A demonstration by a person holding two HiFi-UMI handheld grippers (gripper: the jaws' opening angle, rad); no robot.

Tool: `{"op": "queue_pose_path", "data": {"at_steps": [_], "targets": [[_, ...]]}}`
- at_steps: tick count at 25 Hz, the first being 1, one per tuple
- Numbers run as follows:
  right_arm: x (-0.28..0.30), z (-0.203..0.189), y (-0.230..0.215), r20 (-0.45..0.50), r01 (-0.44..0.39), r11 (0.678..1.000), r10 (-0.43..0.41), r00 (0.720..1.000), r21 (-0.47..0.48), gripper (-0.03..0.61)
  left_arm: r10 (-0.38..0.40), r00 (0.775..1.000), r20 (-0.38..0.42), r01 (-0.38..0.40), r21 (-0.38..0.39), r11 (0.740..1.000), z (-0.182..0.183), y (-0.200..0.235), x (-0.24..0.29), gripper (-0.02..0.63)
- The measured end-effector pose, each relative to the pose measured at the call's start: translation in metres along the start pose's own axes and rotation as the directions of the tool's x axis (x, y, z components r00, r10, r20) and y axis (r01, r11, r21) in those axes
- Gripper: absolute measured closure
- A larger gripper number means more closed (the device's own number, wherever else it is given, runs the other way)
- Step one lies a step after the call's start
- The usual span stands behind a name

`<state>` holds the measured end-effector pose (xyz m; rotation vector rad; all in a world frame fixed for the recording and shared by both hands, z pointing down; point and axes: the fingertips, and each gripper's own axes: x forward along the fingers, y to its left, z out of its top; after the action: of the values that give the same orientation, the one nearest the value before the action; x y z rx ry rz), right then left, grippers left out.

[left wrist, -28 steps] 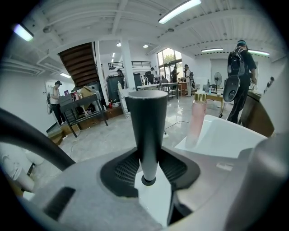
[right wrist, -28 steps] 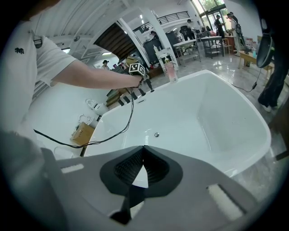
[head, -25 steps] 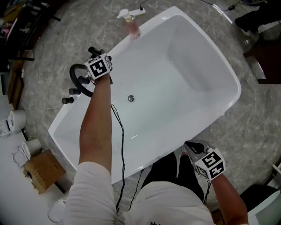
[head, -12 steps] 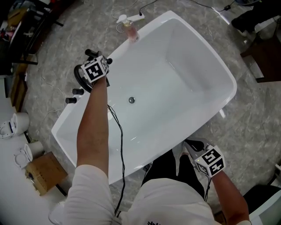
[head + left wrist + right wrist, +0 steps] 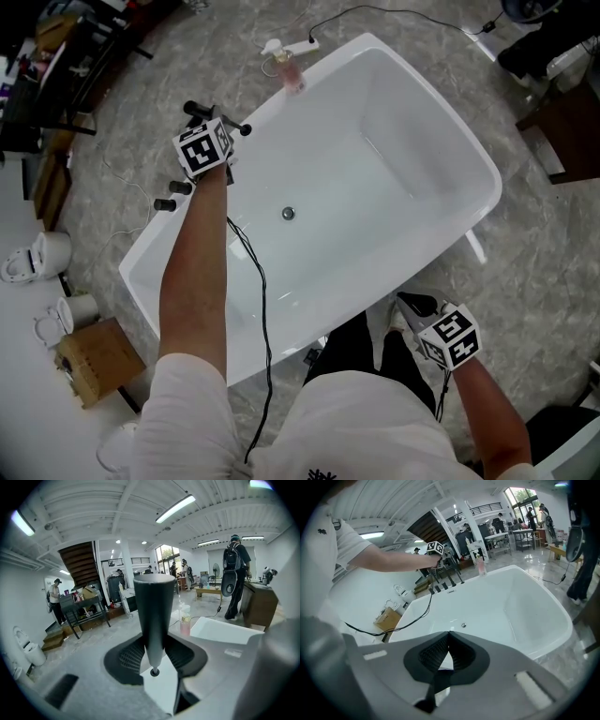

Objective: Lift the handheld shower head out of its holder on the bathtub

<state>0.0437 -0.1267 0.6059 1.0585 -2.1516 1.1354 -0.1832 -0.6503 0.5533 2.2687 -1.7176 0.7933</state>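
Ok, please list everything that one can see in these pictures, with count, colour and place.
white rectangular bathtub: one, white, middle of the grey floor
round metal drain: one, silver, bathtub bottom
black handheld shower head: one, black, held at the bathtub's left rim
black tap fittings: several, black, bathtub's left rim
pink bottle: one, pink, at the bathtub's far corner
brown cardboard box: one, brown, floor, lower left of head view
thin black cable: one, black, crossing the bathtub's near rim
standing person with backpack: one, dark clothes, hall behind
left gripper: one, grey, shut on the shower head's handle
right gripper: one, grey, jaws together, empty, bathtub's near side
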Motion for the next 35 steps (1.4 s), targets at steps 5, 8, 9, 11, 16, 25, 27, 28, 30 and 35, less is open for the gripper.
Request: {"op": "queue_pose_path", "data": {"at_steps": [5,8,9,11,16,25,27,28,30,35], "targets": [[-0.013,-0.007,0.008,0.011,-0.008,1.0,0.008,1.0,-0.019,0.565,-0.021,0.999,0.028,0.02,0.026,0.999,0.021,-0.006,-0.033,0.474],[-0.02,-0.01,0.01,0.016,-0.012,0.999,0.013,1.0,-0.031,0.565,-0.023,0.999,0.039,0.022,0.031,0.999,0.03,-0.009,-0.051,0.474],[-0.023,-0.011,0.011,0.019,-0.013,0.999,0.013,1.0,-0.034,0.565,-0.024,0.999,0.043,0.022,0.032,0.999,0.033,-0.011,-0.057,0.474],[-0.028,-0.014,0.011,0.022,-0.014,0.999,0.015,1.0,-0.039,0.565,-0.029,0.998,0.05,0.028,0.032,0.999,0.037,-0.015,-0.069,0.474],[-0.041,-0.019,0.017,0.032,-0.023,0.998,0.024,0.999,-0.054,0.565,-0.051,0.995,0.08,0.047,0.058,0.997,0.054,-0.026,-0.107,0.474],[-0.065,-0.032,0.022,0.048,-0.032,0.995,0.037,0.998,-0.099,0.565,-0.063,0.992,0.107,0.052,0.102,0.993,0.076,-0.038,-0.175,0.474],[-0.07,-0.033,0.023,0.048,-0.037,0.993,0.042,0.998,-0.113,0.565,-0.067,0.991,0.116,0.054,0.108,0.993,0.082,-0.041,-0.191,0.474],[-0.073,-0.033,0.023,0.048,-0.039,0.992,0.045,0.998,-0.119,0.565,-0.069,0.99,0.121,0.056,0.112,0.992,0.085,-0.042,-0.198,0.474],[-0.077,-0.034,0.022,0.046,-0.043,0.99,0.049,0.998,-0.133,0.565,-0.076,0.988,0.131,0.06,0.118,0.991,0.091,-0.047,-0.213,0.474],[-0.08,-0.03,0.024,0.047,-0.053,0.985,0.061,0.997,-0.164,0.565,-0.094,0.983,0.155,0.073,0.137,0.988,0.105,-0.058,-0.251,0.474]]}}
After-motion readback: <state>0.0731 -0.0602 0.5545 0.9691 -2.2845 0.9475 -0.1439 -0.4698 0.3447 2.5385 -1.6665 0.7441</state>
